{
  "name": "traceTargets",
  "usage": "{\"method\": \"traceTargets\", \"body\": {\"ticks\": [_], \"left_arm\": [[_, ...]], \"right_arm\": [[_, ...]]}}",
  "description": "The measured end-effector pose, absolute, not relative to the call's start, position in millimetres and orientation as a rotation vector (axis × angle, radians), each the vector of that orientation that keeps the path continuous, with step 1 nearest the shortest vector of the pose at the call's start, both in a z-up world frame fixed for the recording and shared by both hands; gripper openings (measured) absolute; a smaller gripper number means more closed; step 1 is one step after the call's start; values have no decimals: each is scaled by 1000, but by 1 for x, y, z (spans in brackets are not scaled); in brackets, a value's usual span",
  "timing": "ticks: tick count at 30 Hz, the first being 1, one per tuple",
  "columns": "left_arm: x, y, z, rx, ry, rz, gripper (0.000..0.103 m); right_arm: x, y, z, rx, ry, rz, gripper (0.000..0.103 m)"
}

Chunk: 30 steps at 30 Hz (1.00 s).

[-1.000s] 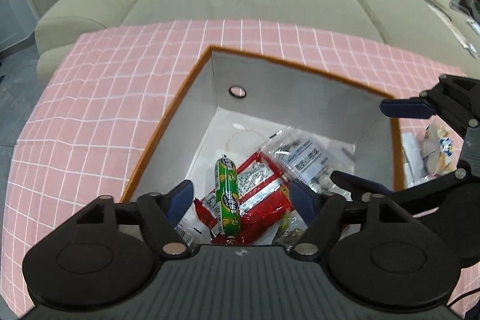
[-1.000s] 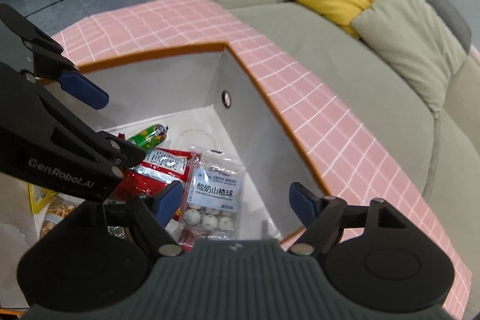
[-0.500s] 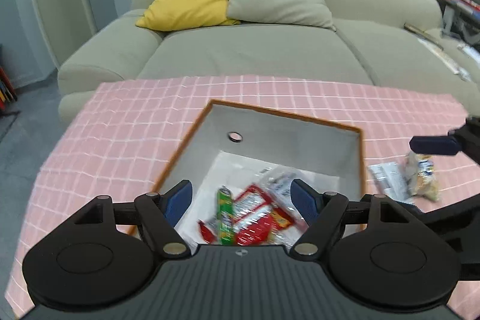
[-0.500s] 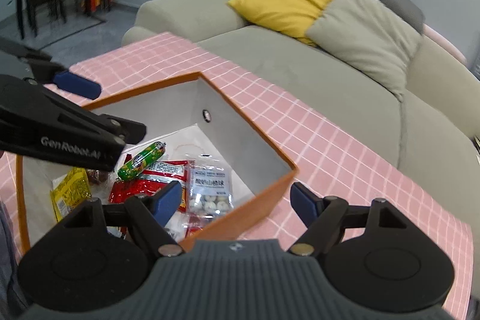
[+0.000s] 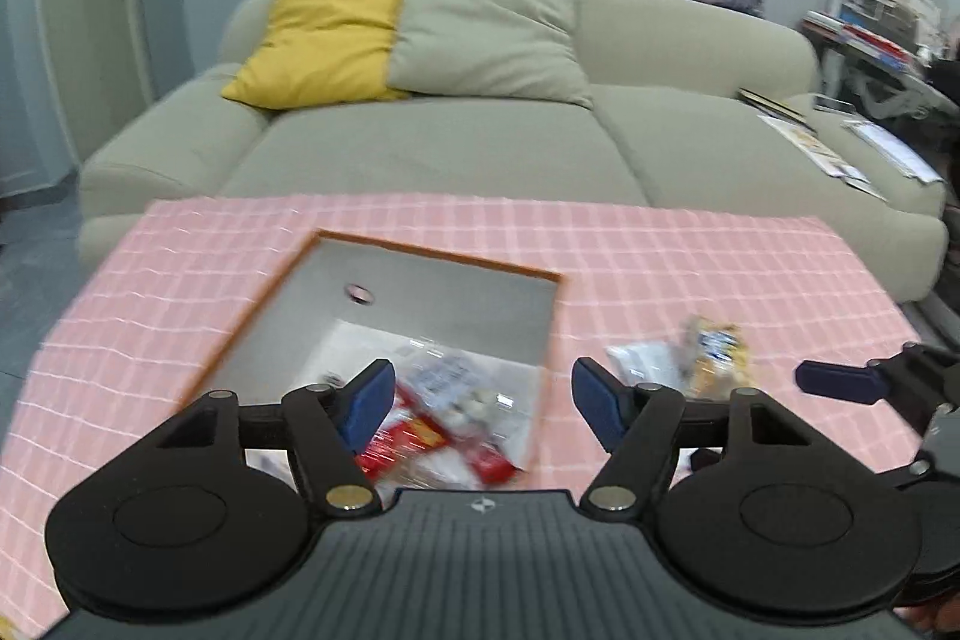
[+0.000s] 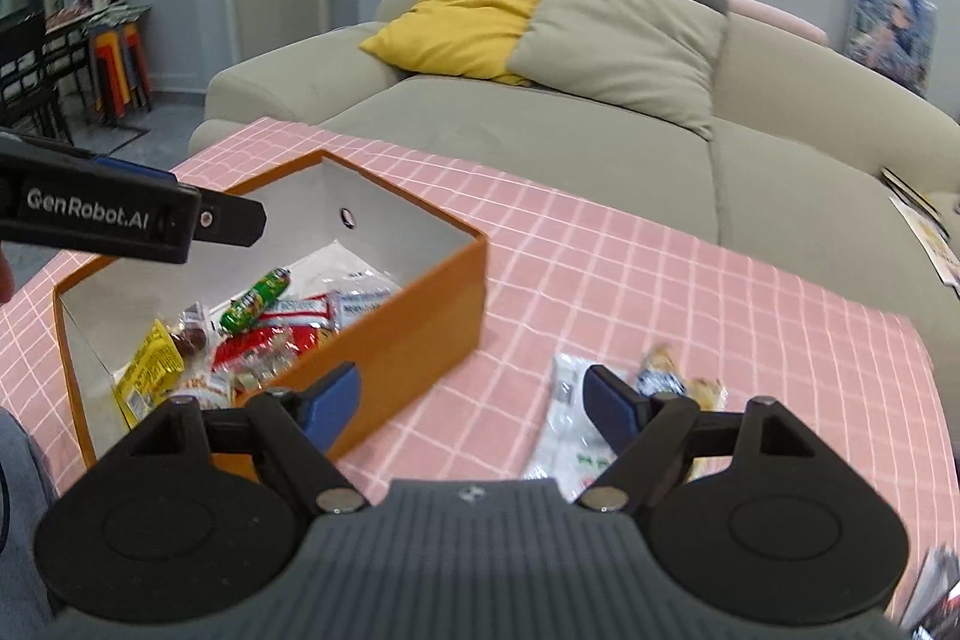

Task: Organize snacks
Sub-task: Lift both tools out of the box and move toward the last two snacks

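An orange box (image 6: 420, 316) with a white inside stands on the pink checked tablecloth (image 6: 690, 292). It holds several snack packets, among them a green sausage stick (image 6: 257, 299), red packets (image 6: 264, 340) and a yellow packet (image 6: 147, 370). The box also shows in the left wrist view (image 5: 444, 261). Two loose snacks lie on the cloth right of the box: a clear white packet (image 6: 561, 421) and a small bread packet (image 6: 663, 376), which also show in the left wrist view (image 5: 714, 358). My left gripper (image 5: 483, 403) is open and empty above the box's near edge. My right gripper (image 6: 471, 403) is open and empty, near the loose packets.
A grey-green sofa (image 5: 456, 142) with a yellow cushion (image 5: 324, 40) and a beige cushion (image 5: 486, 34) stands behind the table. Magazines (image 5: 804, 142) lie on its right end. Chairs and stools (image 6: 114, 64) stand at far left. The table's right edge (image 6: 936, 400) is close.
Both grippers have pulled up and back out of the box. The right gripper has swung right, bringing the loose packets into its view. Both stay open and empty.
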State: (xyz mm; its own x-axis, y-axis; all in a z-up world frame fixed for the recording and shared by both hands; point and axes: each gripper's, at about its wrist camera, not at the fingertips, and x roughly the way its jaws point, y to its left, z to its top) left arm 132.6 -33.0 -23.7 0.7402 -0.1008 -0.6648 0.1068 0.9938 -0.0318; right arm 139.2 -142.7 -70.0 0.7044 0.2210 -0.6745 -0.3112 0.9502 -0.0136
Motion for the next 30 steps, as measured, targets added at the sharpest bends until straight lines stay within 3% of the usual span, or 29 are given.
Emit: {"method": "traceTargets", "body": {"ticks": [6,15,30], "left_arm": [[133,-61,-46,-10,788,-209,78],[143,-103,-76,14,860,-290,55],[180,-140,-106,57,927,-327,57]], "right_arm": [[116,-174,-89,-76,735,228,85],[109,-216,-116,-69,736,120,85],[167,-247,-151,-204,744,163,83]]}}
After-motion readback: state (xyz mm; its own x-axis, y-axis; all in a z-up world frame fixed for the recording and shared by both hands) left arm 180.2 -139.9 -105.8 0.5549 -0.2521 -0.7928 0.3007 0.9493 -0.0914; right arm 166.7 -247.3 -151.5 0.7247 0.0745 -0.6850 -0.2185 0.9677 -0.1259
